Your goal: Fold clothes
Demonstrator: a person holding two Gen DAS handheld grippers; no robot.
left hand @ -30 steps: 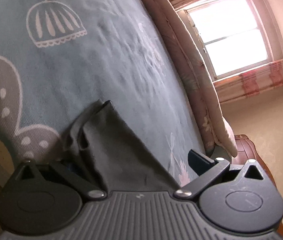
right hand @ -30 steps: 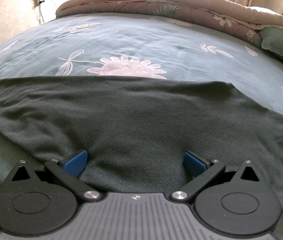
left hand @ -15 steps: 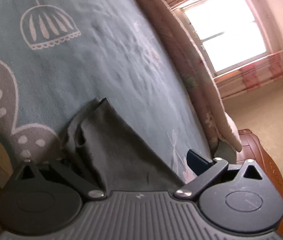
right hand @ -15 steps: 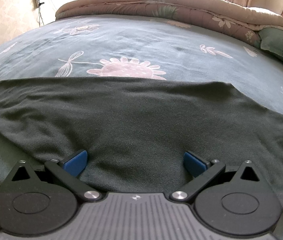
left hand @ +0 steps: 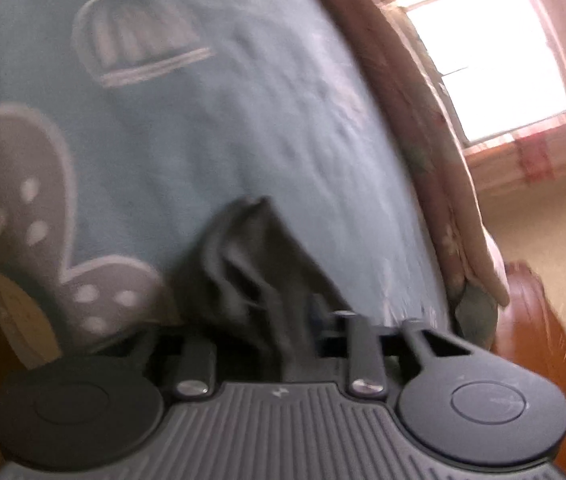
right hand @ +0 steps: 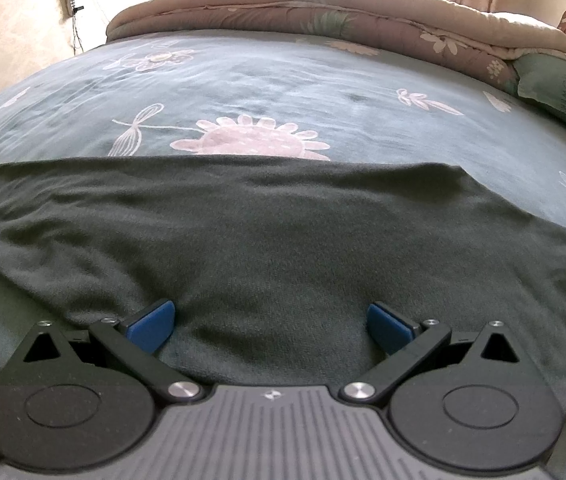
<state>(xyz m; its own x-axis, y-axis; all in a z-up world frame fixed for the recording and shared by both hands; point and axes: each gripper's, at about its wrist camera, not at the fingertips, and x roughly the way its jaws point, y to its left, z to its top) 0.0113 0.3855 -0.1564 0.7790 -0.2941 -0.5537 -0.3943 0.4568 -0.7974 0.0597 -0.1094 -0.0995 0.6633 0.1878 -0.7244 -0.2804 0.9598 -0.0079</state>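
Closing your left gripper [left hand: 283, 320] on the dark garment's [right hand: 283, 248] corner at the bed's [right hand: 267, 80] near edge, its length running sideways under your spread right gripper [right hand: 270, 322].

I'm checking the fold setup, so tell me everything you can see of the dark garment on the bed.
The dark garment is charcoal-green, soft, matte knit-looking cloth, spread wide and mostly flat across the near part of the floral bedspread, with shallow wrinkles and a straight far edge. Its near part lies between the open fingers of the right hand-held gripper. In the left wrist view an end is bunched into folds, and the left hand-held gripper is closing on it.
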